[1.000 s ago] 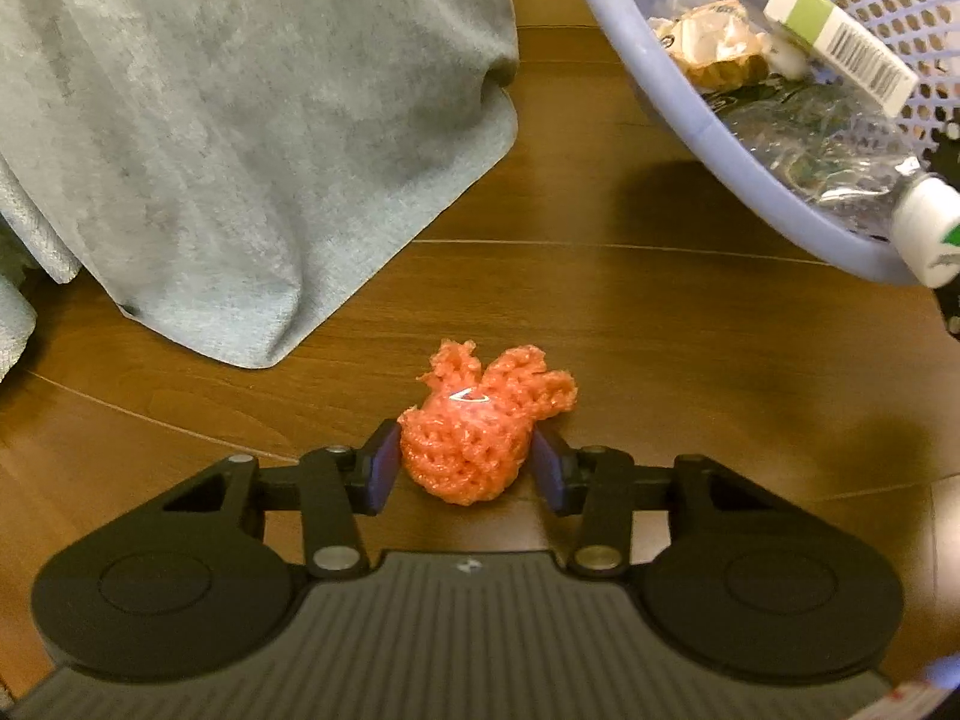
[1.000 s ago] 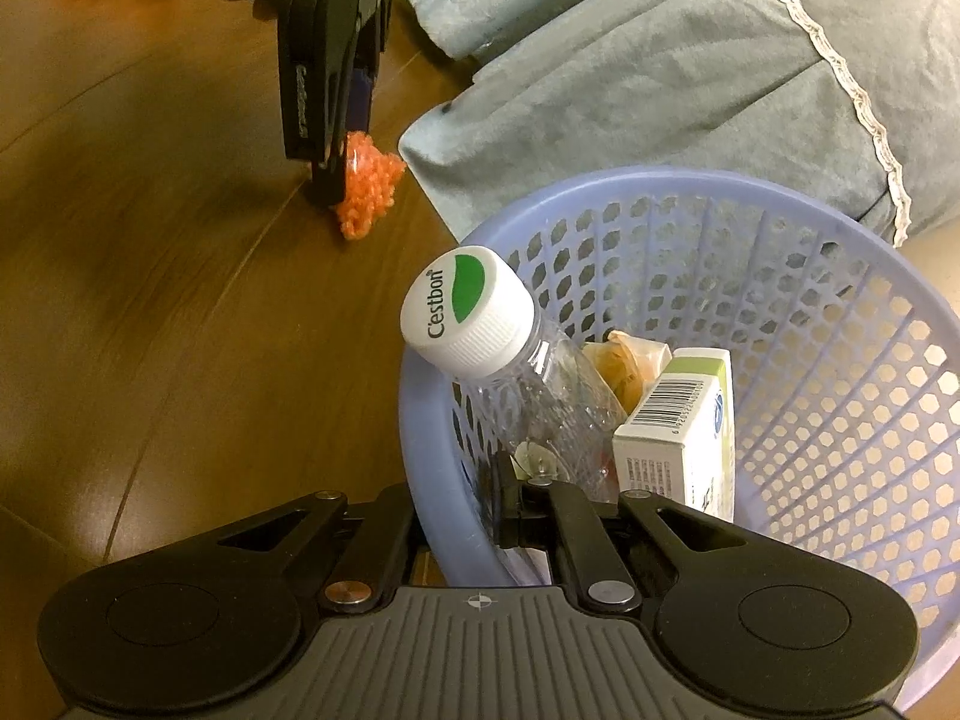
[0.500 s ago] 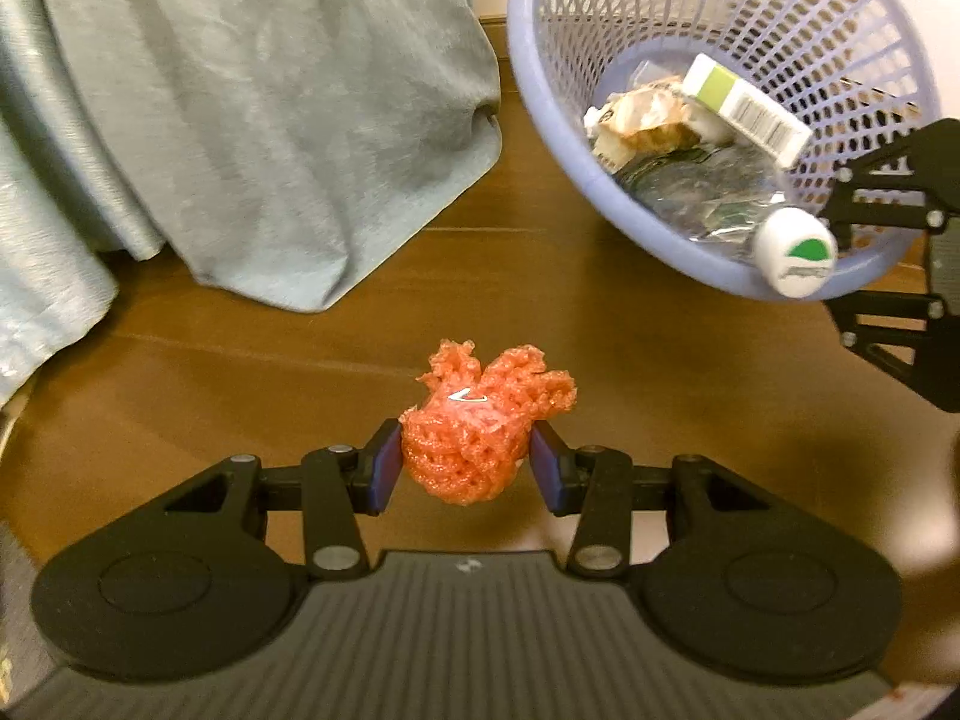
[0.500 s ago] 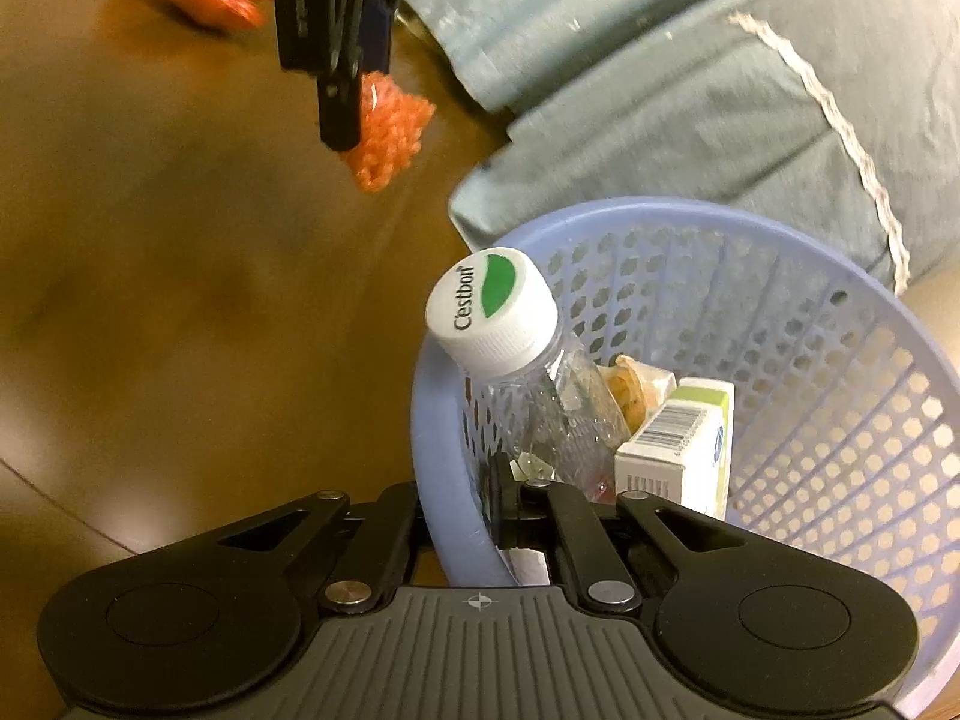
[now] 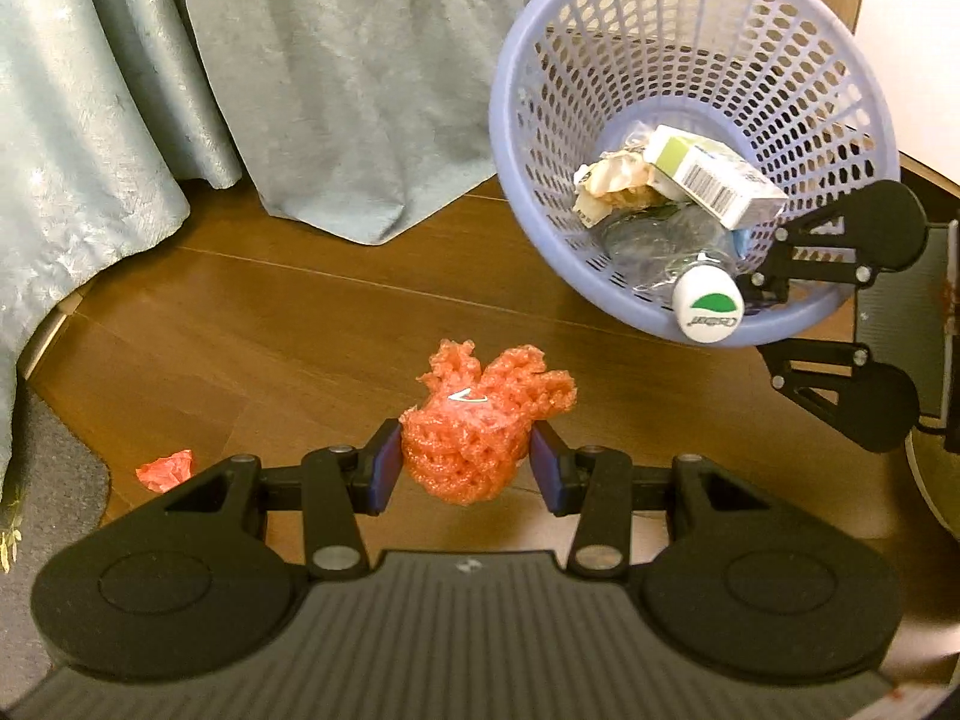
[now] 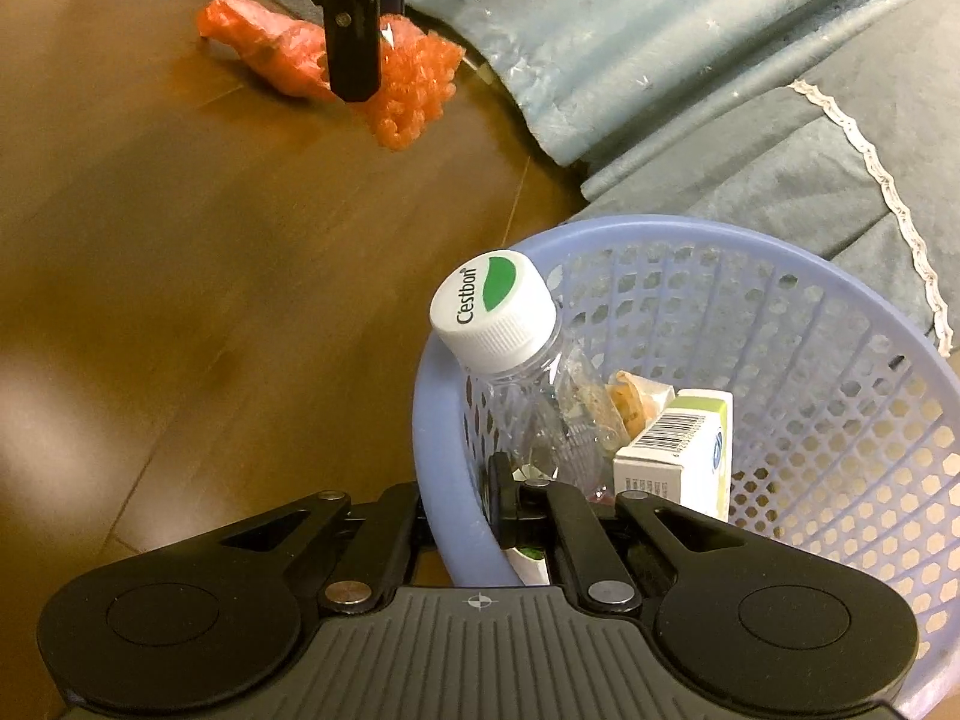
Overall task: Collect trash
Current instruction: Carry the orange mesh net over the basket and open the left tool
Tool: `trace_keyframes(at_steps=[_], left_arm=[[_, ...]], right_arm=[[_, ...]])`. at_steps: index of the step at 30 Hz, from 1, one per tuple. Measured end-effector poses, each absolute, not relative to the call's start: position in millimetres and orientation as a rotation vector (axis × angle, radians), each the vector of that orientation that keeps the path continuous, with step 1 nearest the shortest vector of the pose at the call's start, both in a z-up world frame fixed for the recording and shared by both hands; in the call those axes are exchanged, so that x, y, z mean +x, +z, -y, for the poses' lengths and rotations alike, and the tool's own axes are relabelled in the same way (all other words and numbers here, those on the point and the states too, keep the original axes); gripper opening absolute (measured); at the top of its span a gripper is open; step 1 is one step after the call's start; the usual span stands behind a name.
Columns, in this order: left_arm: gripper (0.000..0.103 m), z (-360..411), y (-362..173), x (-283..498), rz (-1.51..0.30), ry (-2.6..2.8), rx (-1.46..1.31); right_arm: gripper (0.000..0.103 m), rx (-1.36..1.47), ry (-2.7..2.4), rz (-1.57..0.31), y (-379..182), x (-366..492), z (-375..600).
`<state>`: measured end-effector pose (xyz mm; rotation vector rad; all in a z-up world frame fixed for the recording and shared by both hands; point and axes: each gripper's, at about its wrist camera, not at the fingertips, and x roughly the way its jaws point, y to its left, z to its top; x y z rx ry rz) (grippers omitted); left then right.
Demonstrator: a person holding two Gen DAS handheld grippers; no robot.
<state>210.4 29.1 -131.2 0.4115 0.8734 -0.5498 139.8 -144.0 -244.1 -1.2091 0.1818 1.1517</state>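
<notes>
Gripping orange foam net, left gripper above floor; right gripper clamps basket rim (1 bottle inside).

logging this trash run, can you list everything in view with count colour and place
foam net: 1, orange, held in left tool above floor
plastic scrap: 1, orange-red, on floor near curtain
basket: 1, lilac, tilted, rim gripped by right tool
bottle: 1, clear with white-green cap, in basket, cap at rim
carton: 1, white-green, in basket
crumpled wrapper: 1, beige, in basket
curtain: grey-blue, hanging to floor
floor: brown wood
left tool: black, shut on net
right tool: black, clamped on basket rim
</notes>
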Motion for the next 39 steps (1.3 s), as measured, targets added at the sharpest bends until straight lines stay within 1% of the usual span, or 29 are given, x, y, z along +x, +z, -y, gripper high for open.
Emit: trace_keyframes(at_steps=[6, 16, 21, 27, 29, 30, 31, 32, 35, 39], left_arm=[[0.040, -32.0, -118.7, 196.0, -0.859, -0.555, 0.423], [0.040, -26.5, -106.6, 199.3, -0.843, -0.554, 0.440], [0.040, -1.8, -92.9, 208.9, -0.813, -0.596, 0.454], [0.041, 57.5, -74.3, 233.1, -0.738, -0.685, 0.448], [0.044, 87.1, -71.3, 243.7, -0.716, -0.723, 0.452], [0.048, 98.1, -71.1, 248.7, -0.712, -0.738, 0.450], [0.064, 110.9, -71.2, 254.2, -0.702, -0.752, 0.448], [0.068, 119.3, -71.4, 256.8, -0.682, -0.757, 0.447], [0.068, 123.4, -73.9, 259.4, -0.676, -0.756, 0.450], [0.068, 97.1, -84.0, 252.7, -0.712, -0.708, 0.468]], right_arm=[[0.001, -1.214, 1.150, -0.203, -240.7, 140.2, 142.6], [0.001, -1.211, 1.151, -0.209, -240.3, 139.1, 139.8], [0.001, -1.211, 1.162, -0.209, -240.0, 138.6, 141.7], [0.001, -1.204, 1.176, -0.209, -239.2, 138.3, 146.0], [0.001, -1.200, 1.178, -0.210, -238.9, 139.1, 145.8], [0.001, -1.196, 1.178, -0.211, -238.5, 139.8, 145.9], [0.001, -1.195, 1.178, -0.212, -238.1, 139.9, 146.9], [0.001, -1.191, 1.178, -0.213, -237.5, 140.4, 148.1], [0.001, -1.177, 1.177, -0.213, -235.3, 142.7, 152.0], [0.001, -1.156, 1.175, -0.215, -233.3, 145.0, 155.9]])
